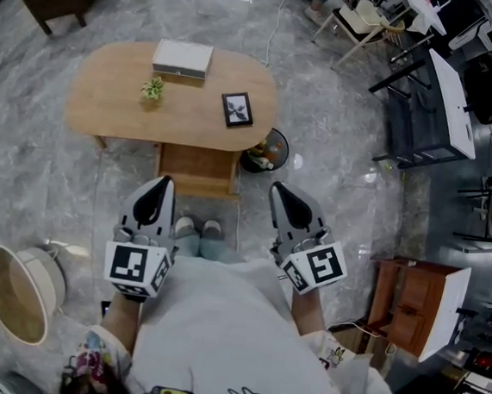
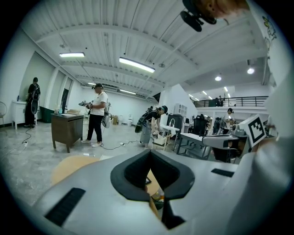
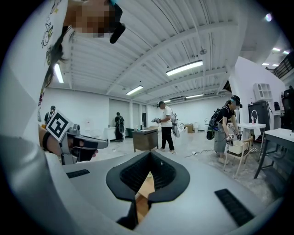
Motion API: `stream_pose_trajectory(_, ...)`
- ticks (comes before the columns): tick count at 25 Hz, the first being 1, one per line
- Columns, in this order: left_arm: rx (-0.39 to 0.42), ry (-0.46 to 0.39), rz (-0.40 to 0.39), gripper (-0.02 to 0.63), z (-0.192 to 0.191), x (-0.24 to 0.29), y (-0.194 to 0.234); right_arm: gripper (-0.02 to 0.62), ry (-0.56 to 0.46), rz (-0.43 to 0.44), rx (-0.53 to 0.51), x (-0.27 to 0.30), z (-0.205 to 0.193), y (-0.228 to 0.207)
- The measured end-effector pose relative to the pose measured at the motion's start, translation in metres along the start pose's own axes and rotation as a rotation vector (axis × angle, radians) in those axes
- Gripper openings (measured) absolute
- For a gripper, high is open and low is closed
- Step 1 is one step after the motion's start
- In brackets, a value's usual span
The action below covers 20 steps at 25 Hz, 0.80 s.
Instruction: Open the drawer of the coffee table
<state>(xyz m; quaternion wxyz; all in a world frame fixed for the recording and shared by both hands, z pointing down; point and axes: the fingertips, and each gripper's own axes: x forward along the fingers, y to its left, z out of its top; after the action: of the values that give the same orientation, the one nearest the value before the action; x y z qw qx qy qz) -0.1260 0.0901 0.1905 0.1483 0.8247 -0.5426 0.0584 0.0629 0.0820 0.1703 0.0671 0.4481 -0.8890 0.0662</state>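
Observation:
The oval wooden coffee table (image 1: 116,106) stands in front of me, its drawer unit (image 1: 196,171) under the near edge looking closed. My left gripper (image 1: 154,193) hovers shut just left of the drawer's front, nothing between its jaws. My right gripper (image 1: 287,204) is shut and empty too, just right of the drawer. Neither touches the table. In the left gripper view the closed jaw tips (image 2: 151,158) point over the tabletop (image 2: 69,166). The right gripper view shows its closed tips (image 3: 148,160) with a sliver of wood (image 3: 144,188) below.
On the table lie a grey box (image 1: 182,58), a small plant (image 1: 153,88) and a black picture frame (image 1: 237,110). A bin (image 1: 266,150) sits at the table's right end, a round basket (image 1: 12,290) at my left, a wooden cabinet (image 1: 413,303) at my right. People (image 2: 96,114) stand farther off.

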Motion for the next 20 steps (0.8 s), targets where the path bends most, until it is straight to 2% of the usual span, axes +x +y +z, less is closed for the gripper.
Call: stream_pose_trajectory(20,0.071,0.010,-0.024,0.005,-0.0020,0.0037,-0.0021,-0.002,0.034,0.026,0.018,0.0030,-0.0069,-0.0025)
